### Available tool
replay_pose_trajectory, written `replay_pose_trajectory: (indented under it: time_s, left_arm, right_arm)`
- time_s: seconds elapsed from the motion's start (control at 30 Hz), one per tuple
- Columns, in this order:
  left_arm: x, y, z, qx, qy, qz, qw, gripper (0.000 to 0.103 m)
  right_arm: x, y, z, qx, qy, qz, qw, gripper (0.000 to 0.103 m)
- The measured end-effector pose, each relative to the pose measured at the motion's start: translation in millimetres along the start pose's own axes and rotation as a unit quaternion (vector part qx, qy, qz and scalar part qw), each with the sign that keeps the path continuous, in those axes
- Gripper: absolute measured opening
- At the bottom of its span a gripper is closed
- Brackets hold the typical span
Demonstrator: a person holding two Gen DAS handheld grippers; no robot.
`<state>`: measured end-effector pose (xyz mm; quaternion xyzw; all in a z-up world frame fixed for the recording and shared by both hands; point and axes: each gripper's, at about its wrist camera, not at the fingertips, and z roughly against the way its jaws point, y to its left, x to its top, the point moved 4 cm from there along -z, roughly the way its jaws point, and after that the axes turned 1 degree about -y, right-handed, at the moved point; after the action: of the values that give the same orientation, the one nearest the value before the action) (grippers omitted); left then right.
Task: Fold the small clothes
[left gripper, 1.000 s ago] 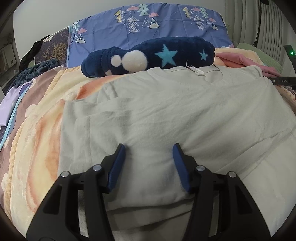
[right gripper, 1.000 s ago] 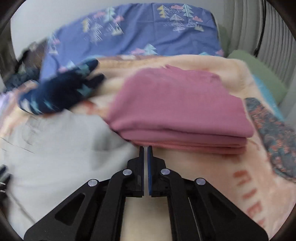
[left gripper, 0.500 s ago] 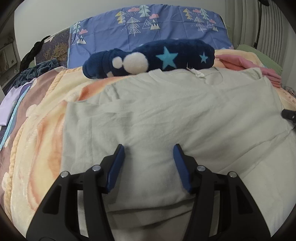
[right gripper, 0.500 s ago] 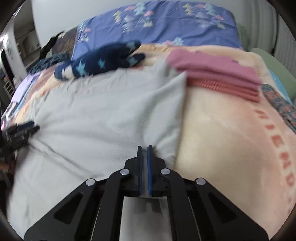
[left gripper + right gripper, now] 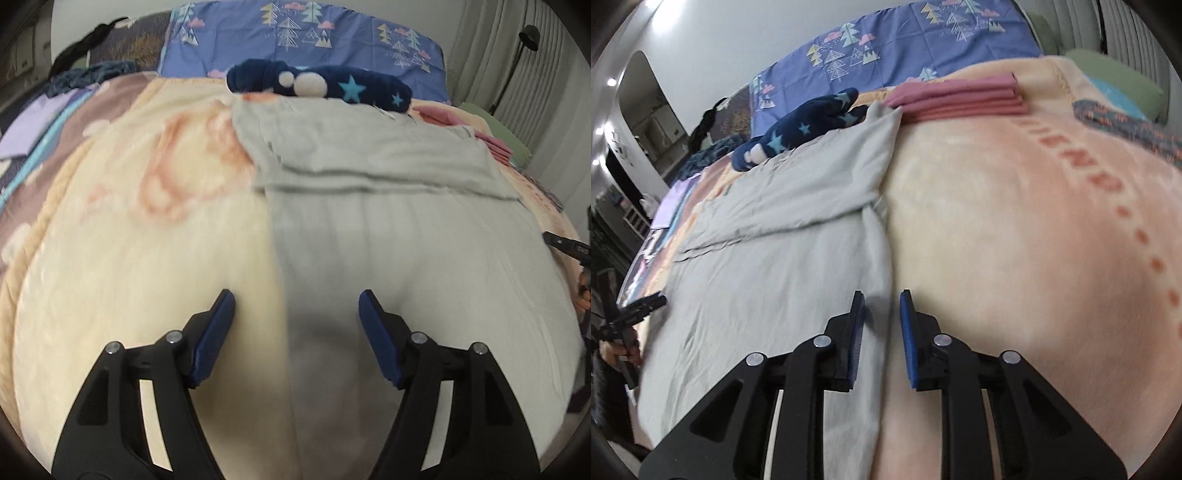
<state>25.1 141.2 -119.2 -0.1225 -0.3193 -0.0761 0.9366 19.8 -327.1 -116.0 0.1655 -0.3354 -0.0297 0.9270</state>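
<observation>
A bed fills both views, spread with a peach blanket (image 5: 140,229) and backed at twelve o'clock by a blue pillow (image 5: 332,44) printed with trees. On the blanket lies the pale grey shirt (image 5: 406,236), its sleeves folded in across the chest so the cloth forms a long strip. A navy star-patterned plush garment (image 5: 325,85) lies just past the shirt's collar edge at twelve o'clock, and a stack of folded pink clothes (image 5: 960,98) sits at about one o'clock in the right wrist view, touching the shirt's upper corner.

The left gripper (image 5: 295,321) hangs over the shirt's left edge with its jaws spread wide; they have just been opening, and the edge runs between the blue pads (image 5: 214,332) without either pressing on it. The right gripper (image 5: 882,328) sits over the shirt's right edge, jaws parted a little after having just been opening; the hem lies in the gap, loose, with no pad pinching it. In the right wrist view the left gripper shows at nine o'clock, held in a hand (image 5: 617,354).
</observation>
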Motion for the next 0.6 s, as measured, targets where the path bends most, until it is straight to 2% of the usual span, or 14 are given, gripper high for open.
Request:
replay_pose_trajectory:
  time_s: [0.23,0.47,0.6]
  left_arm:
    - [-39,-7,30,-0.041,0.020,-0.018,0.9988,0.051]
    - [-91,-18,66,-0.118,0.025,-0.009,0.9926,0.050]
    - [-125,-24,92,-0.156,0.024,0.002,0.9874,0.050]
  right_arm:
    - [-38,2,18,0.036,0.023,-0.016,0.999,0.021]
    - [-89,-9,57,0.103,0.029,-0.064,0.992,0.022]
    - [-117,-7,84,0.141,0.034,-0.070,0.987,0.032]
